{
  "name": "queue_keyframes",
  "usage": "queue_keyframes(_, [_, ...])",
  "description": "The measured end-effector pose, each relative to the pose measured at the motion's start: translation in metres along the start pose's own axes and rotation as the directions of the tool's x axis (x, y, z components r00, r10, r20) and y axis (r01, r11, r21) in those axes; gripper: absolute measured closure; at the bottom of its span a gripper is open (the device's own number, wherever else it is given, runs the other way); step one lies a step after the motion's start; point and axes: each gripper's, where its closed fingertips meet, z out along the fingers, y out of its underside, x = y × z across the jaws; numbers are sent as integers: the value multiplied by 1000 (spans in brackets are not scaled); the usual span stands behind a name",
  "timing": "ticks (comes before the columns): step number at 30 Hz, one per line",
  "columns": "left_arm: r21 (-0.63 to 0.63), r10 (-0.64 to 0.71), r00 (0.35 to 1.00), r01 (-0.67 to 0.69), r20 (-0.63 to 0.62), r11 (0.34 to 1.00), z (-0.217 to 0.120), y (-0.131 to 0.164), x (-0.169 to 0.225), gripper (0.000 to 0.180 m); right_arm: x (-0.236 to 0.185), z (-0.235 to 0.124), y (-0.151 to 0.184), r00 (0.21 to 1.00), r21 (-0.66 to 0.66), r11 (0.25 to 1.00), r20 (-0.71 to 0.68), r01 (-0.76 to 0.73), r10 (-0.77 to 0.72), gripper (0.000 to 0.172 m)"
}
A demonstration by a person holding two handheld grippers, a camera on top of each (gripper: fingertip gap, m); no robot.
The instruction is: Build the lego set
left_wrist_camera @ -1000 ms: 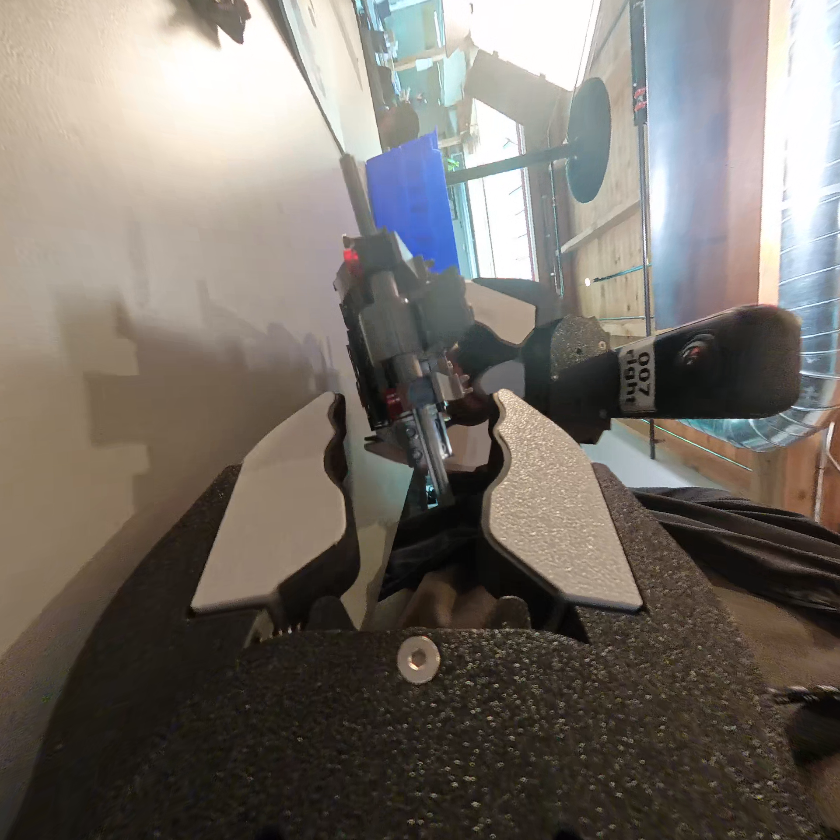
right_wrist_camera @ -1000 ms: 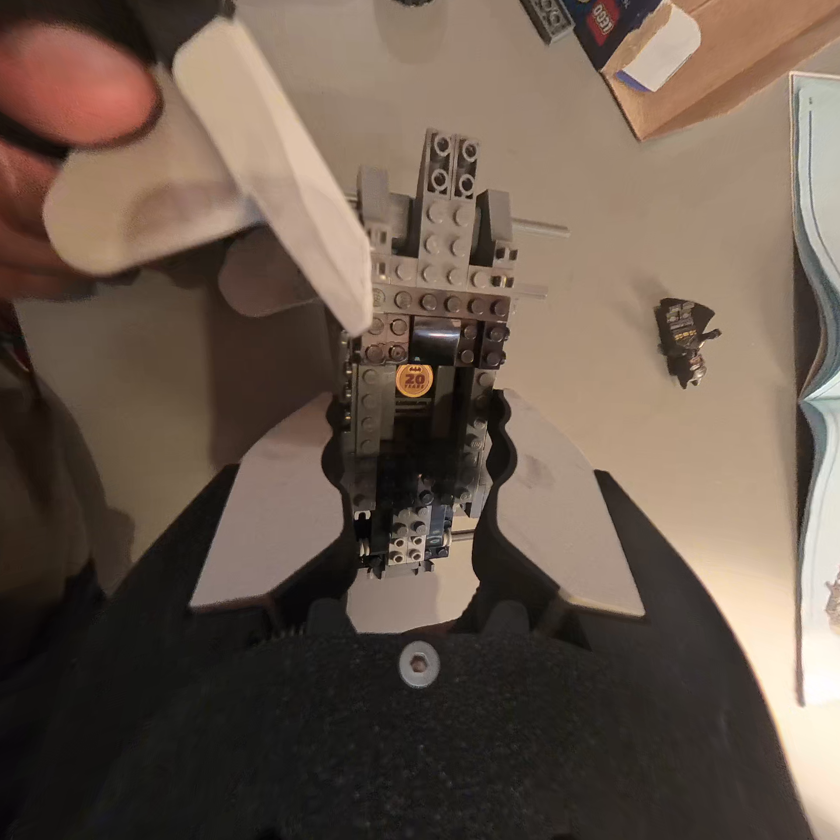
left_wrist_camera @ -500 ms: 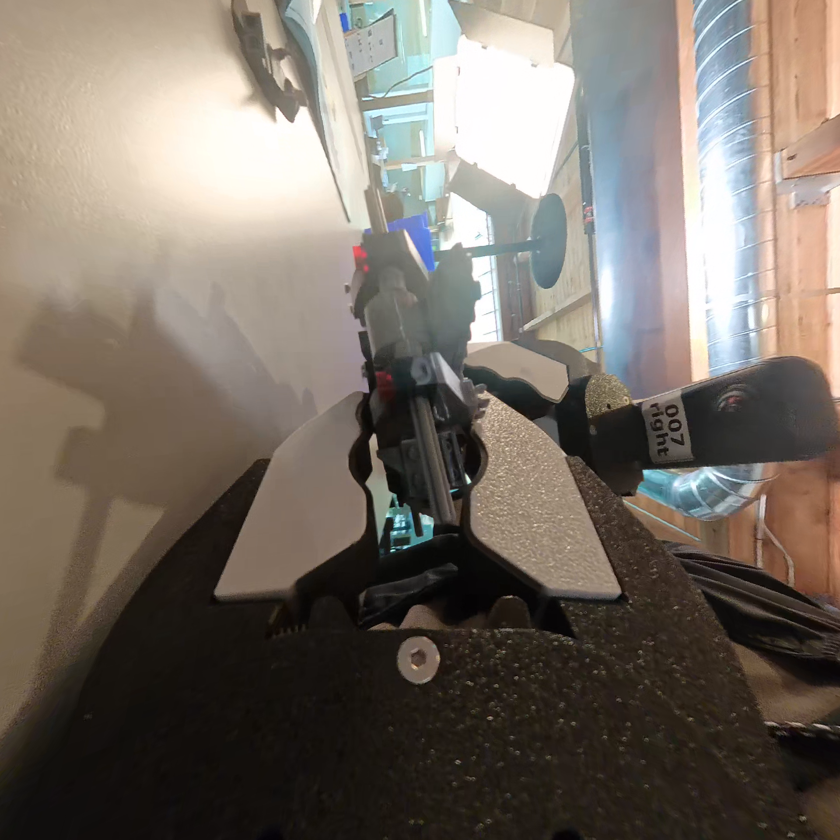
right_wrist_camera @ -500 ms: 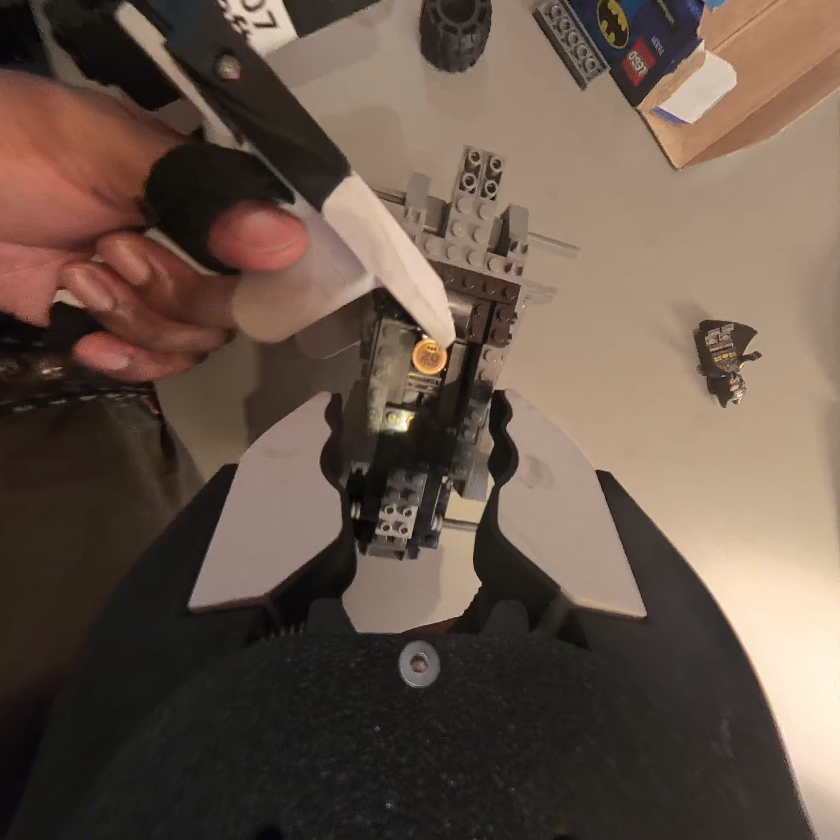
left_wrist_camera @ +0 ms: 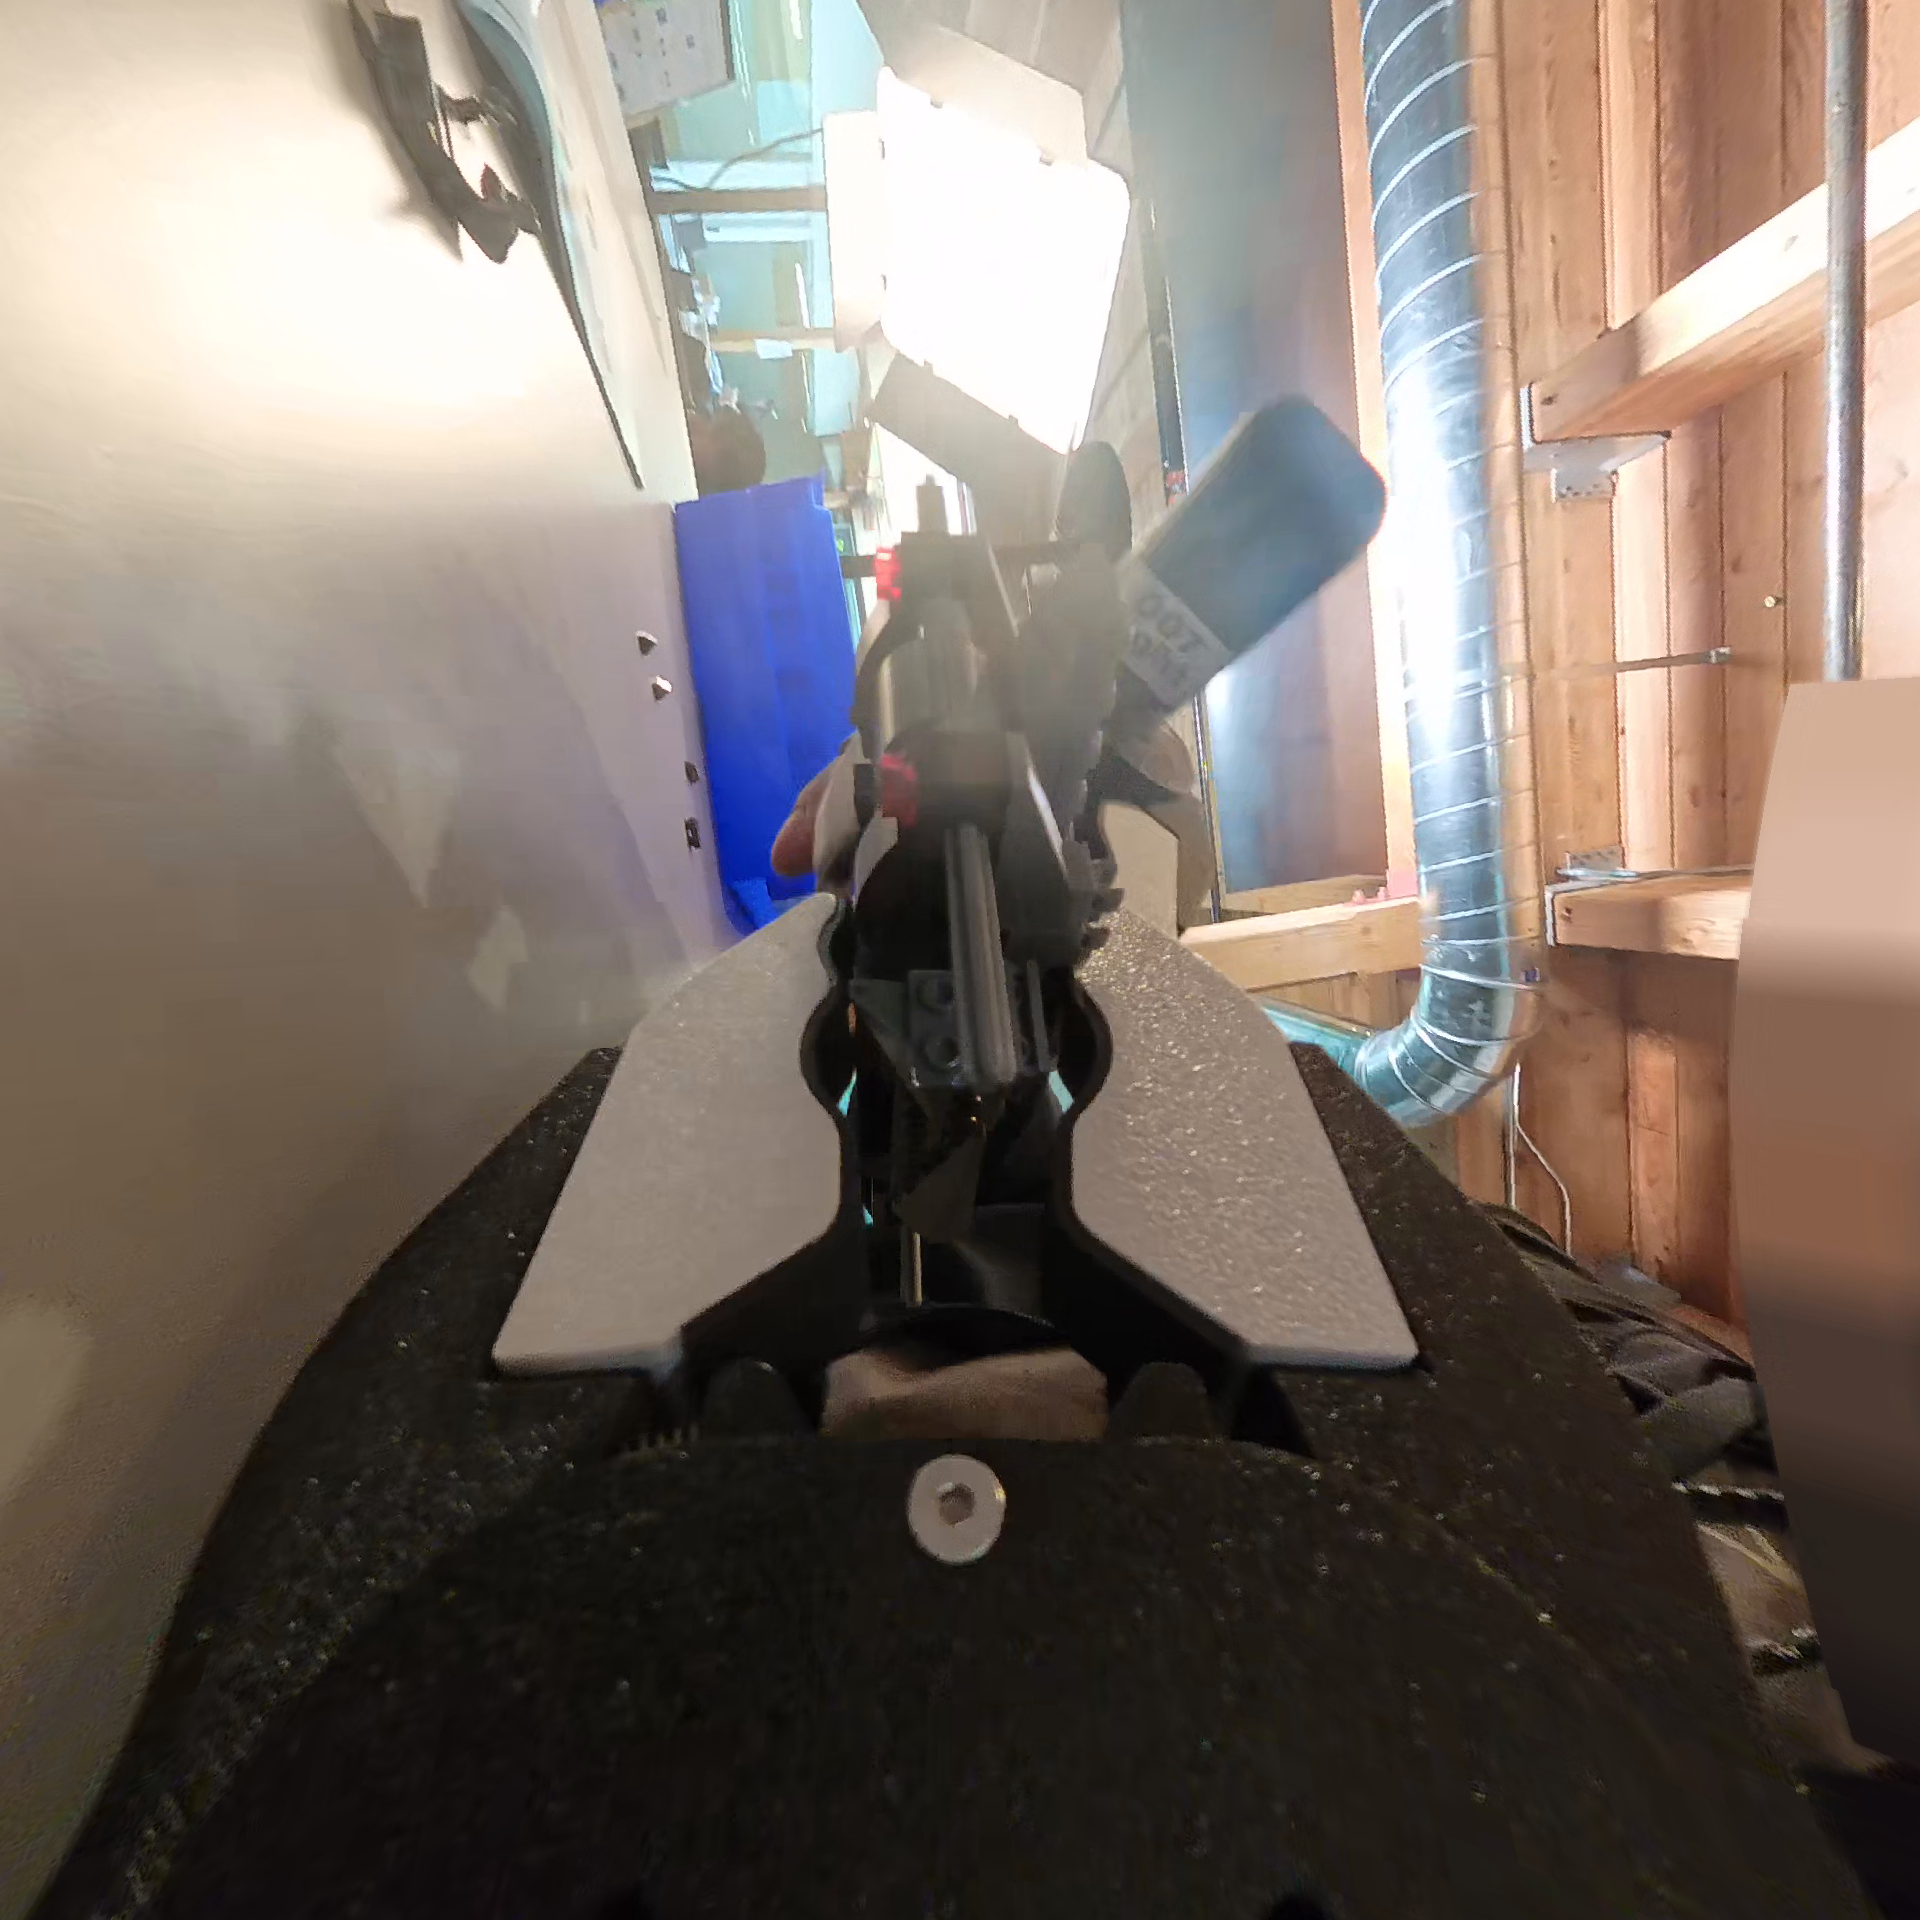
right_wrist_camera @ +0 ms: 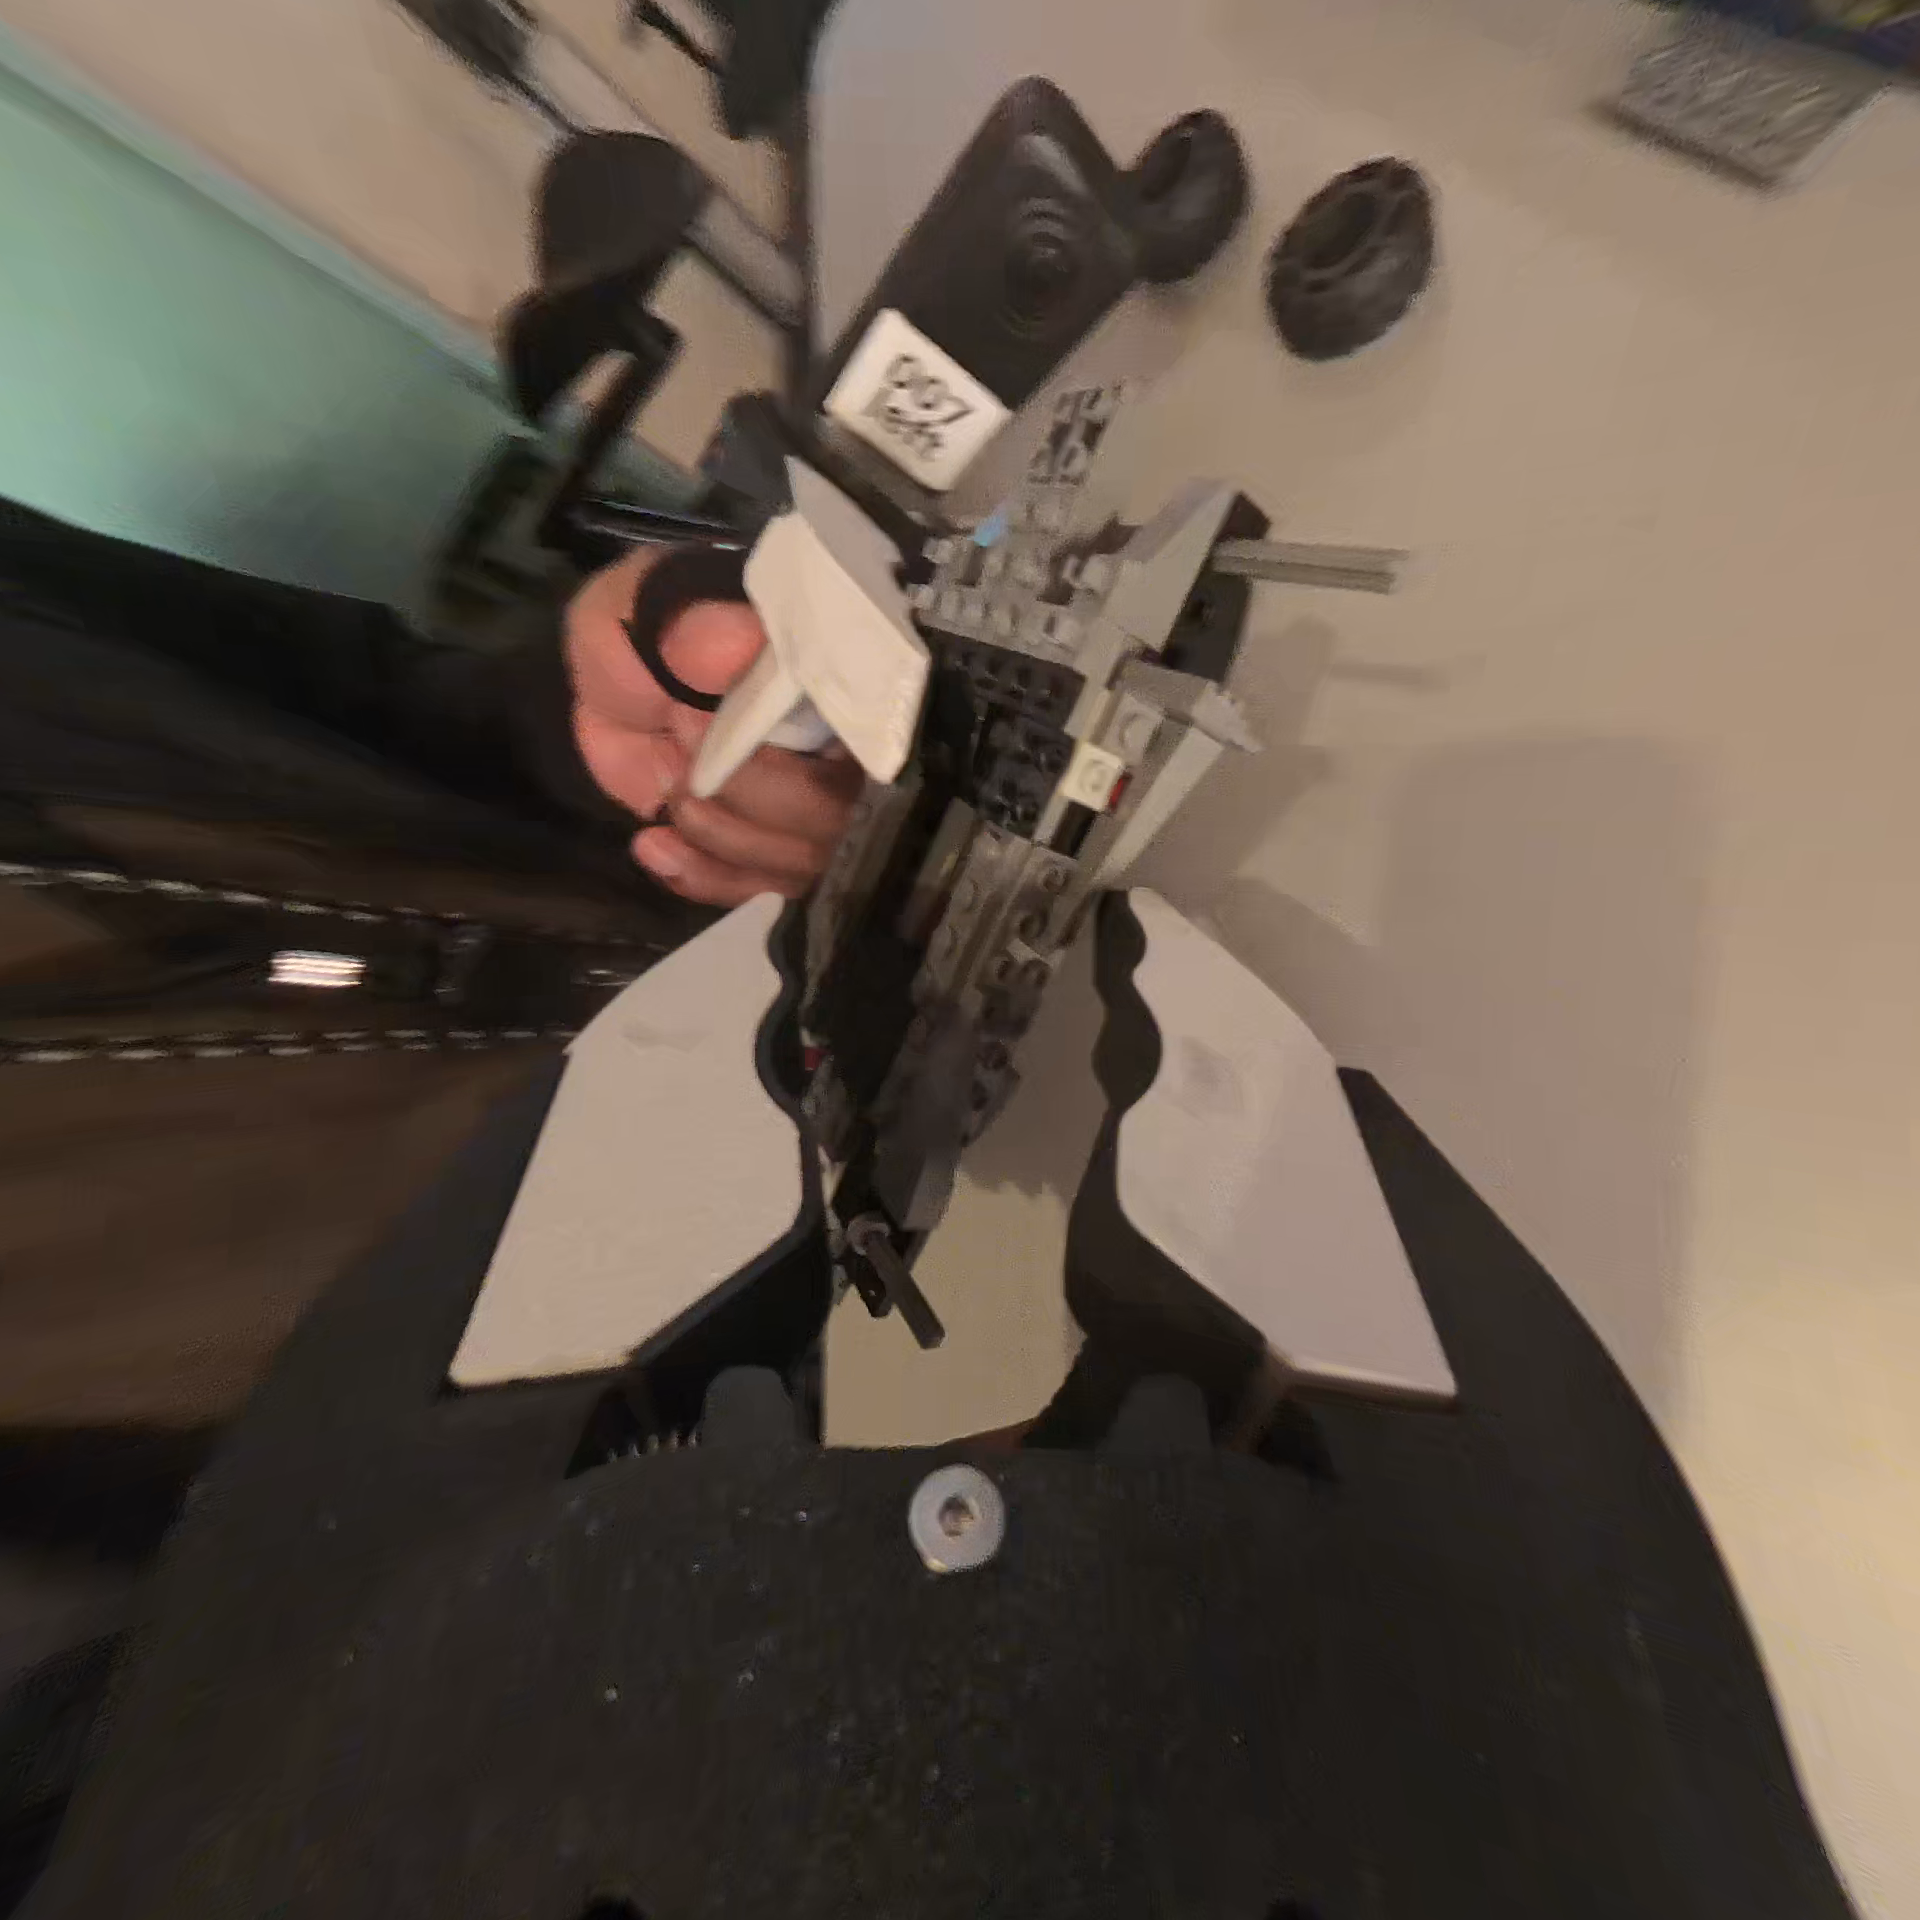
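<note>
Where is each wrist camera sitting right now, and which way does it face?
Left wrist view: on the left gripper, rolled sideways so the table stands at the left; faces the grey brick vehicle between its own fingers, with a wooden wall behind.
Right wrist view: on the right gripper, looking down at the table; its own fingers flank the vehicle; a hand shows.
Shared: the vehicle, the table, each other's gripper.

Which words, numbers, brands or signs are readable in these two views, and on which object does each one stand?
I do not copy writing out; here is where it stands.
White label on the black handle, right wrist view: short dark print, smeared by motion.
Pale label on the dark handle, left wrist view: too blurred to read.
Background sheet, left wrist view: too small to read.
</note>
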Motion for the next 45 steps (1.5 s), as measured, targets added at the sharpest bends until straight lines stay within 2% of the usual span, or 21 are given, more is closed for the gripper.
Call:
queue_keyframes(1, [-12, 2, 1000, -2, -7, 1000, -1, 1, 2, 144, -2, 3, 0, 999, 9, 1000, 41, -19, 18, 119])
queue_keyframes(3, [-20, 5, 1000, -5, -23, 1000, -5, 1, 6, 144, 0, 4, -4, 996, 51, 997, 72, -63, 59, 139])
queue_keyframes(9, [31, 58, 998, -58, -1, 998, -11, -8, 10, 142, 3, 8, -19, 968, 218, 950, 158, -224, 193, 143])
queue_keyframes(12, [66, 73, 997, -72, -6, 995, -12, -11, 11, 133, 8, 8, -26, 945, 313, 896, 191, -316, 267, 144])
queue_keyframes(16, [104, 106, 994, -106, 6, 989, -12, -13, 10, 131, 12, 10, -29, 917, 399, 827, 213, -396, 337, 144])
queue_keyframes(20, [122, 115, 993, -115, 13, 986, -11, -11, 9, 132, 14, 11, -33, 896, 456, 771, 215, -444, 389, 144])
queue_keyframes(22, [152, 122, 992, -127, 38, 980, -13, -14, 5, 145, 13, 14, -35, 892, 476, 755, 218, -451, 396, 144])
queue_keyframes(23, [162, 128, 991, -131, 31, 978, -15, -14, 6, 145, 12, 15, -36, 898, 480, 760, 203, -438, 390, 144])
queue_keyframes(26, [172, 129, 991, -131, 25, 976, -19, -12, 7, 145, 10, 17, -37, 950, 445, 842, 85, -307, 301, 145])
queue_keyframes(28, [194, 113, 992, -120, 47, 974, -26, -12, 6, 146, 14, 12, -42, 982, 403, 904, -55, -143, 179, 146])
queue_keyframes(30, [221, 98, 994, -108, 56, 969, -36, -13, 6, 146, 16, 1, -56, 985, 363, 931, -168, 34, 30, 145])
queue_keyframes(32, [249, 105, 992, -119, 71, 961, -48, -14, 9, 146, 18, -7, -77, 965, 329, 925, -239, 189, -112, 144])
queue_keyframes(35, [286, 129, 988, -149, 88, 947, -64, -12, 15, 146, 55, 2, -106, 871, 211, 902, -413, 377, -267, 144])
queue_keyframes(38, [307, 147, 986, -166, 84, 937, -71, -9, 22, 146, 100, 39, -113, 809, 17, 916, -476, 402, -346, 144])
queue_keyframes(40, [320, 151, 985, -169, 79, 932, -74, -6, 24, 146, 117, 62, -112, 809, -64, 928, -470, 368, -353, 144])
queue_keyframes(45, [350, 148, 987, -163, 69, 923, -83, 0, 25, 146, 141, 79, -120, 785, -105, 955, -548, 277, -288, 146])
